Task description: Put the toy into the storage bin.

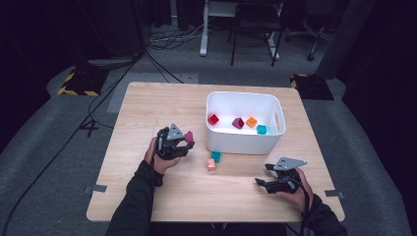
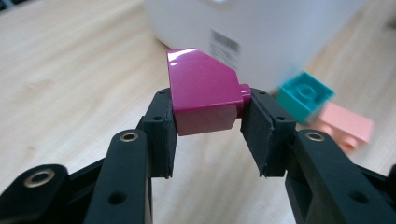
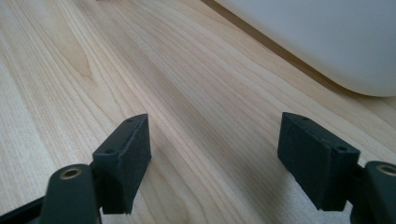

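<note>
Dark room behind, office chair legs and cables on grey carpet; up front, a pale wooden table (image 1: 147,191). White bin (image 1: 244,142) sits toward the far right of it, with four small blocks inside (red, magenta, orange, teal). My left gripper (image 2: 208,123) is pinching a magenta slope block (image 2: 203,95) between its pads (image 2: 161,135), the block's stud against the right-hand pad; it hangs above the wood just left of the bin's near wall. Beyond it, a teal block (image 2: 304,95) and a pink block (image 2: 348,129) lie touching on the table in front of the bin. My right gripper (image 3: 215,158) rests low near the table's near-right part, jaws spread wide, nothing between them.
</note>
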